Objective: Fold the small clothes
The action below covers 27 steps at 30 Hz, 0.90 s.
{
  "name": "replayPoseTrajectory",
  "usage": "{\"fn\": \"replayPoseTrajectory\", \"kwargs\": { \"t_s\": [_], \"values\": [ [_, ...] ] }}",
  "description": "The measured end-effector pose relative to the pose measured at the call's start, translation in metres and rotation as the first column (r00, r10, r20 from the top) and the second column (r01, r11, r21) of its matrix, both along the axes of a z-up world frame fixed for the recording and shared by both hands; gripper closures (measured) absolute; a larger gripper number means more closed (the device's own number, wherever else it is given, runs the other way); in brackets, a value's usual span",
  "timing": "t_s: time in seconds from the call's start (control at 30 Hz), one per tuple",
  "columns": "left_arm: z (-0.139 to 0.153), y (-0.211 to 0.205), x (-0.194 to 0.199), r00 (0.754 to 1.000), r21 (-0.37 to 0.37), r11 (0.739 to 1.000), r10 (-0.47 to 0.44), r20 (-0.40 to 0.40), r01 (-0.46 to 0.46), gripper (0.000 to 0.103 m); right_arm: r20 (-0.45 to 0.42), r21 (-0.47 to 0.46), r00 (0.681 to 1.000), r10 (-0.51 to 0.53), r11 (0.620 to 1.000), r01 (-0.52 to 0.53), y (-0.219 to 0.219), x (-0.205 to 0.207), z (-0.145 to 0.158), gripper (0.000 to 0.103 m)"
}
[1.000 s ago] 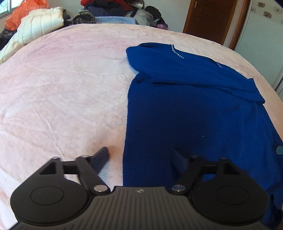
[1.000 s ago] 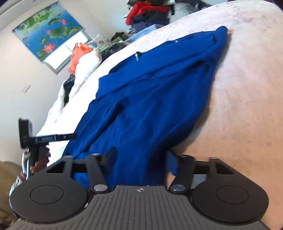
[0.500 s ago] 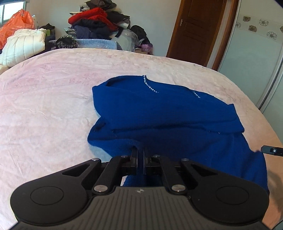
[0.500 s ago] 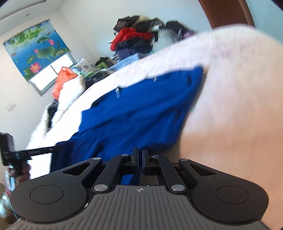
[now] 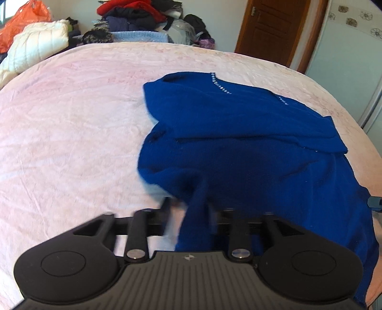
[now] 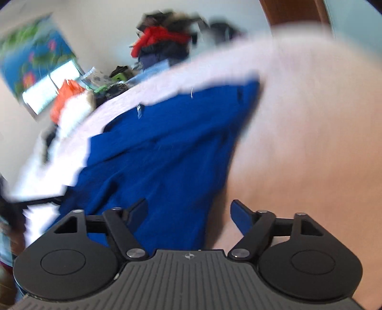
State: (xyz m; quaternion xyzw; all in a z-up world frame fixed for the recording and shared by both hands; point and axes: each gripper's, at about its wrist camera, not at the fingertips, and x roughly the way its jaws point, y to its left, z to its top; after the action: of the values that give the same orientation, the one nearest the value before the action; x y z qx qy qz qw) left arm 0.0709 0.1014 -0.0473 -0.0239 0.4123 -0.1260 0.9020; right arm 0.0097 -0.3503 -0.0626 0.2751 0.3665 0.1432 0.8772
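Blue knit sweater [image 5: 250, 143]: soft, limp, light. Hem lies between both spread, just-opened claws, left claw [image 5: 188, 209] and right claw [image 6: 188, 212]; pinch hem corners.

It was a bedroom in a home. A wide bed covered by a pale pink, softly creased blanket [image 5: 71, 133] filled most of both views. Beyond its far edge rose a heap of loose clothes in red, navy and black [image 5: 133, 12], beside a puffy white quilted jacket [image 5: 40, 45] and an orange plastic bag [image 5: 23, 21]. A brown panelled wooden door [image 5: 272, 26] stood in the far wall, next to a pale sliding wardrobe panel with small flower motifs [image 5: 346, 47]. The right wrist view, though blurred, showed a window with a roller blind printed with lotus flowers on blue [image 6: 33, 62].
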Motion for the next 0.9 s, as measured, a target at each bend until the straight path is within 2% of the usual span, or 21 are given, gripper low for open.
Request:
{"fn": "replayPoseTrajectory", "kwargs": {
  "t_s": [0.03, 0.07, 0.1, 0.17, 0.27, 0.37, 0.47, 0.53, 0.57, 0.6, 0.63, 0.67, 0.73, 0.77, 0.8, 0.83, 0.9],
  "values": [
    [-0.001, 0.002, -0.001, 1.000, -0.003, 1.000, 0.018, 0.008, -0.018, 0.031, 0.015, -0.008, 1.000, 0.001, 1.000, -0.001, 0.004, -0.002, -0.001, 0.050],
    [-0.003, 0.004, -0.002, 0.999, -0.010, 0.999, 0.034, 0.021, -0.034, 0.030, 0.015, -0.027, 1.000, 0.004, 1.000, -0.004, 0.006, 0.002, -0.001, 0.060],
    [-0.004, 0.004, -0.002, 0.999, -0.020, 0.999, 0.034, 0.021, -0.034, 0.030, 0.008, -0.035, 1.000, 0.000, 0.999, 0.000, 0.008, 0.006, -0.001, 0.096],
    [-0.005, 0.003, -0.001, 1.000, -0.055, 0.998, 0.012, 0.005, -0.012, 0.030, 0.029, -0.057, 1.000, -0.009, 0.998, 0.011, 0.010, 0.013, 0.000, 0.095],
    [-0.003, -0.003, -0.001, 1.000, -0.074, 0.997, 0.019, 0.018, -0.018, 0.030, 0.098, -0.191, 0.995, -0.035, 0.980, 0.053, 0.018, 0.033, 0.013, 0.096],
    [0.001, -0.009, 0.000, 0.999, -0.073, 0.997, 0.034, 0.031, -0.031, 0.030, 0.171, -0.346, 0.985, -0.021, 0.935, 0.080, 0.033, 0.057, 0.025, 0.096],
    [0.003, -0.008, -0.003, 0.998, -0.084, 0.995, 0.050, 0.024, -0.047, 0.030, 0.107, -0.548, 0.994, 0.001, 0.835, 0.059, 0.054, 0.076, 0.023, 0.081],
    [0.005, -0.002, -0.009, 0.998, -0.095, 0.994, 0.063, 0.021, -0.060, 0.030, 0.153, -0.681, 0.988, -0.021, 0.722, 0.121, 0.071, 0.063, 0.026, 0.061],
    [0.006, 0.001, -0.013, 0.997, -0.102, 0.993, 0.069, 0.019, -0.067, 0.030, 0.194, -0.729, 0.981, -0.026, 0.665, 0.162, 0.078, 0.052, 0.029, 0.055],
    [0.008, 0.004, -0.017, 0.997, -0.106, 0.992, 0.074, 0.016, -0.072, 0.030, 0.228, -0.751, 0.973, -0.023, 0.632, 0.191, 0.084, 0.038, 0.033, 0.048],
    [0.009, 0.006, -0.021, 0.997, -0.107, 0.991, 0.077, 0.016, -0.075, 0.030, 0.258, -0.750, 0.966, -0.012, 0.628, 0.208, 0.088, 0.024, 0.041, 0.045],
    [0.011, 0.009, -0.026, 0.997, -0.104, 0.991, 0.081, 0.017, -0.078, 0.030, 0.272, -0.730, 0.962, 0.007, 0.653, 0.201, 0.093, 0.011, 0.046, 0.043],
    [0.014, 0.012, -0.035, 0.996, -0.102, 0.991, 0.090, 0.025, -0.087, 0.030, 0.245, -0.654, 0.962, 0.125, 0.753, 0.069, 0.100, -0.011, 0.054, 0.035],
    [0.015, 0.013, -0.040, 0.996, -0.106, 0.991, 0.086, 0.029, -0.083, 0.030, 0.218, -0.609, 0.955, 0.202, 0.792, -0.029, 0.106, -0.019, 0.055, 0.032],
    [0.014, 0.013, -0.043, 0.997, -0.108, 0.991, 0.078, 0.024, -0.075, 0.030, 0.184, -0.569, 0.945, 0.270, 0.813, -0.122, 0.112, -0.022, 0.053, 0.023],
    [0.013, 0.012, -0.047, 0.998, -0.108, 0.992, 0.068, 0.012, -0.066, 0.030, 0.153, -0.537, 0.934, 0.324, 0.820, -0.197, 0.118, -0.023, 0.050, 0.016],
    [0.008, 0.009, -0.052, 0.999, -0.091, 0.995, 0.042, -0.006, -0.042, 0.030, 0.094, -0.483, 0.912, 0.400, 0.819, -0.309, 0.126, -0.019, 0.041, 0.015]
  ]
}}
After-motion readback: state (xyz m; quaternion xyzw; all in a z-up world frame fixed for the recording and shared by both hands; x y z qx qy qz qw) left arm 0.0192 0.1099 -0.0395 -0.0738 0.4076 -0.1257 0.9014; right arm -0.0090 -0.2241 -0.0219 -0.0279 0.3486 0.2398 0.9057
